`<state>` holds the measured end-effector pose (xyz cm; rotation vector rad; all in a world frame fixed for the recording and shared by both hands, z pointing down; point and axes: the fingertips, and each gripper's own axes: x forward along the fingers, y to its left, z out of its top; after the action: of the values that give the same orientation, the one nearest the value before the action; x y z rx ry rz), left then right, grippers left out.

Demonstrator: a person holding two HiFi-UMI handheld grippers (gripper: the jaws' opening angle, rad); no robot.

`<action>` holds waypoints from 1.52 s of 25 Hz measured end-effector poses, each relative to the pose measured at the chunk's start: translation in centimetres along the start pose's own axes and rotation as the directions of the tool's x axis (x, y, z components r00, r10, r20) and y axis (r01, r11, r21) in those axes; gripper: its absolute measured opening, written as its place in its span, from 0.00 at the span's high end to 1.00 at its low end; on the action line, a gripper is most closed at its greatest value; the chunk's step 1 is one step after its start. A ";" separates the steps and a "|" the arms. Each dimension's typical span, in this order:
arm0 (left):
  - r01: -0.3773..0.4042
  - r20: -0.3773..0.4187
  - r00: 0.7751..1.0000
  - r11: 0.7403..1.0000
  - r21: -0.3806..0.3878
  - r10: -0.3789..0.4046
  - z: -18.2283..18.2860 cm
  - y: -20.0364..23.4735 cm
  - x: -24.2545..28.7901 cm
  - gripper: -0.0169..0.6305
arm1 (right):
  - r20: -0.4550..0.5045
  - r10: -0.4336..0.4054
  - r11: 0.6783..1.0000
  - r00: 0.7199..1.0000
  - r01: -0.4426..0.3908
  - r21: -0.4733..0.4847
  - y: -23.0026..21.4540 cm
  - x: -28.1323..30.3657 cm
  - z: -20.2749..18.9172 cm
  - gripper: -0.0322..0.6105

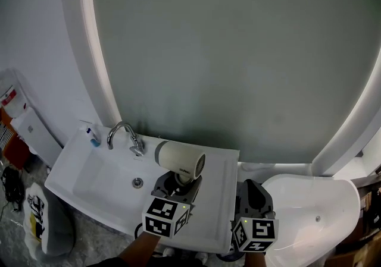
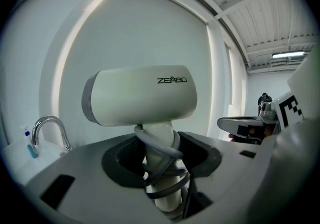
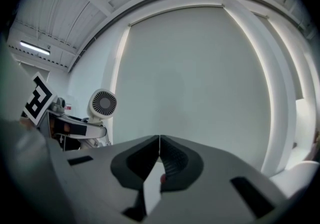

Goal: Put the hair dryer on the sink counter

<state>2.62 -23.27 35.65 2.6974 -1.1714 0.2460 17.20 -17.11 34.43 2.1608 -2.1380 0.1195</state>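
Observation:
A cream hair dryer (image 1: 179, 160) with a grey rear band stands upright in my left gripper (image 1: 177, 184), which is shut on its handle with the grey cord wrapped around it. In the left gripper view the hair dryer (image 2: 142, 97) fills the middle, its handle (image 2: 162, 168) squeezed between the jaws. It hangs over the right part of the white sink counter (image 1: 209, 212). My right gripper (image 1: 255, 199) is shut and holds nothing, right of the counter's edge; its jaws meet in the right gripper view (image 3: 159, 152), where the hair dryer (image 3: 103, 104) shows at left.
A chrome tap (image 1: 124, 135) stands at the back of the basin, with a drain (image 1: 137, 182) in front of it. A small blue-capped bottle (image 1: 92, 137) sits at the counter's back left. A white toilet (image 1: 309, 206) is to the right; a large oval mirror covers the wall.

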 end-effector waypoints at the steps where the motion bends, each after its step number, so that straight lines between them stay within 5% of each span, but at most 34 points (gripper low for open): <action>1: 0.000 -0.006 1.000 1.000 -0.002 0.000 -0.2 0.0 0.1 0.67 | -0.006 0.000 1.000 1.000 0.000 0.003 -0.1 0.1 -0.2 0.92; 22: -0.007 -0.161 0.987 0.998 -0.056 -0.002 -6.4 0.6 3.0 0.67 | -0.130 0.025 0.998 0.991 -0.016 0.065 -0.7 2.2 -6.3 0.92; 38: -0.017 -0.306 0.952 0.993 -0.121 -0.021 -12.8 0.4 5.6 0.67 | -0.247 0.055 0.993 0.968 -0.026 0.119 -1.1 3.8 -12.4 0.92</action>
<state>5.17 -24.40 49.34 2.4427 -1.0537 0.5523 18.48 -19.32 47.15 2.0332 -2.0772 0.5024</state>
